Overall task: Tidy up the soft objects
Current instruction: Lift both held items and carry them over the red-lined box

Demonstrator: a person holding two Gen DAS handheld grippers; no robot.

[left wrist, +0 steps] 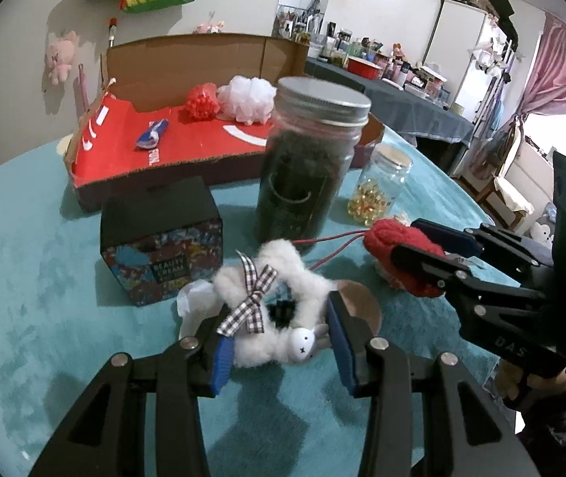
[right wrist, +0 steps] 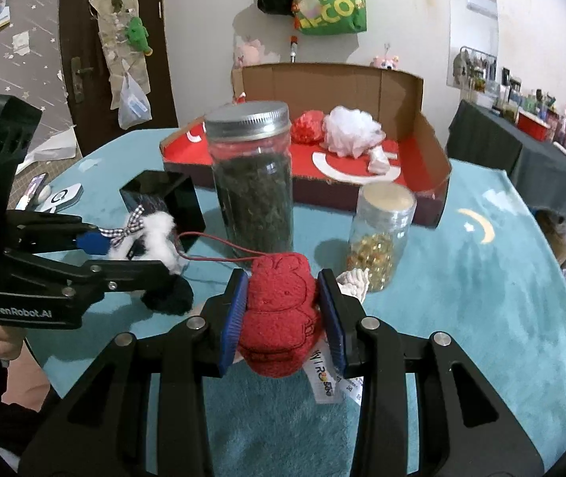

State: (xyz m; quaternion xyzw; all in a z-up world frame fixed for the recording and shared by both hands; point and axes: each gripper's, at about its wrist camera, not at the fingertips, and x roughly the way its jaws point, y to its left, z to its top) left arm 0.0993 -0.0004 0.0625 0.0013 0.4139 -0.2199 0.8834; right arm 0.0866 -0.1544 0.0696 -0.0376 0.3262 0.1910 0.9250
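My left gripper (left wrist: 279,342) is shut on a white fluffy plush ring (left wrist: 275,290) with a checked bow and a small sheep head; it also shows in the right wrist view (right wrist: 151,238). My right gripper (right wrist: 283,318) is shut on a red plush toy (right wrist: 279,314) with a red cord and a white tag; the toy also shows in the left wrist view (left wrist: 398,250). Both are held just above the teal table. An open red cardboard box (left wrist: 187,147) at the back holds a red pom (left wrist: 202,101), a white pouf (left wrist: 249,97) and a small blue-white item (left wrist: 151,135).
A tall dark-filled jar (left wrist: 306,159) with a metal lid and a small jar of gold beads (left wrist: 382,183) stand between the grippers and the box. A black patterned box (left wrist: 159,234) sits left of the jars. A cream item (right wrist: 356,280) lies by the small jar.
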